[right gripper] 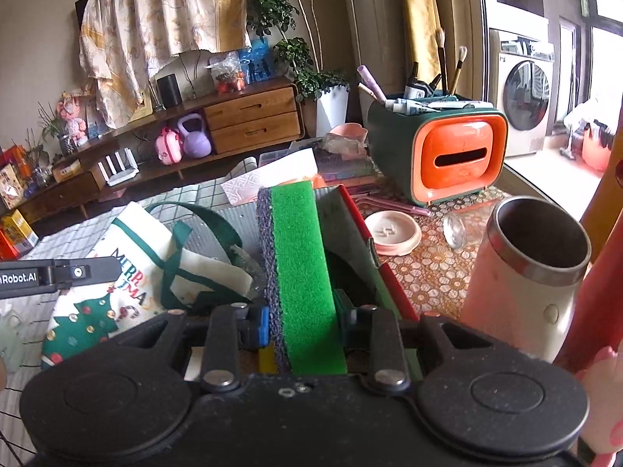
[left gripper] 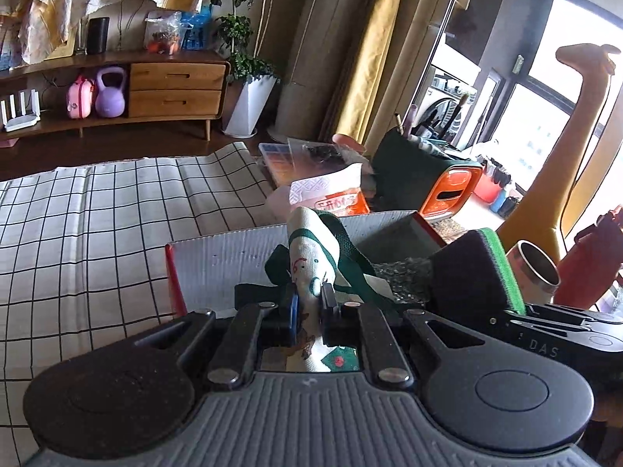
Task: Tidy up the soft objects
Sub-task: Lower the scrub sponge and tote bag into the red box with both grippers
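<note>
A white cloth Christmas bag with green straps is pinched in my left gripper, which is shut on it over a grey box with red edges. From the right wrist view the same bag hangs at the left, printed with a tree and "MERRY". My right gripper is shut on a green and dark grey sponge, held upright over the box. That sponge also shows at the right of the left wrist view.
A white checked cloth covers the surface on the left. Right of the box stand a metal-rimmed cup, a pink lid, a small glass jar and an orange and green holder with brushes. A red bottle stands nearby.
</note>
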{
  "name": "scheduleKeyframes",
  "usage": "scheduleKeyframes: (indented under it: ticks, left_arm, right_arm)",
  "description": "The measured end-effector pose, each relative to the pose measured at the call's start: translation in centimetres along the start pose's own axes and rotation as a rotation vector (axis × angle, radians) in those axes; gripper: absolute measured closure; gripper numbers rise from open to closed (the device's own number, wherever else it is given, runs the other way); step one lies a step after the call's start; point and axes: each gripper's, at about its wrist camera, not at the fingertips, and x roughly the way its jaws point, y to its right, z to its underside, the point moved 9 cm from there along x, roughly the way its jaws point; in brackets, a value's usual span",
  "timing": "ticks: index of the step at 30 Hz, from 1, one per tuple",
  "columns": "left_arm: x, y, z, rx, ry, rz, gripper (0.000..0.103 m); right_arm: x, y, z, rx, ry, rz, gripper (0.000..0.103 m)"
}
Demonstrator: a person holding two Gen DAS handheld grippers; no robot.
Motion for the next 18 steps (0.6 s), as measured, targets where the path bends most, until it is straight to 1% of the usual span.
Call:
scheduleKeyframes:
  ticks: [4, 9, 12, 16, 18]
  left_arm:
    - [1.0, -0.5, 0.5, 0.024, -0.015, -0.037, 0.092]
    - [2.2, -0.5, 1.8, 0.042, -0.079, -0.029, 0.092]
    - [2.5, -0.8, 2.3, 0.039, -0.099, -0.026, 0.092]
    - [2.0, -1.2, 2.6, 0.002, -0.114, -0.013, 0.088]
    - [1.8, -1.3, 2.7, -0.007, -0.122, -0.009, 0.085]
  right_arm:
    - [0.5, -0.4, 0.4, -0.047, -0.010, 0.026, 0.074]
    - [1.3, -1.1, 1.5, -0.086, -0.025, 0.038, 0.073]
    - [1.2, -1.1, 1.6, -0.078, -0.015, 0.033, 0.069]
    - [1.0, -1.0, 1.5, -0.071, -0.019, 0.035, 0.066]
    - [0.9, -1.1, 1.5, -0.074, -0.020, 0.031, 0.058]
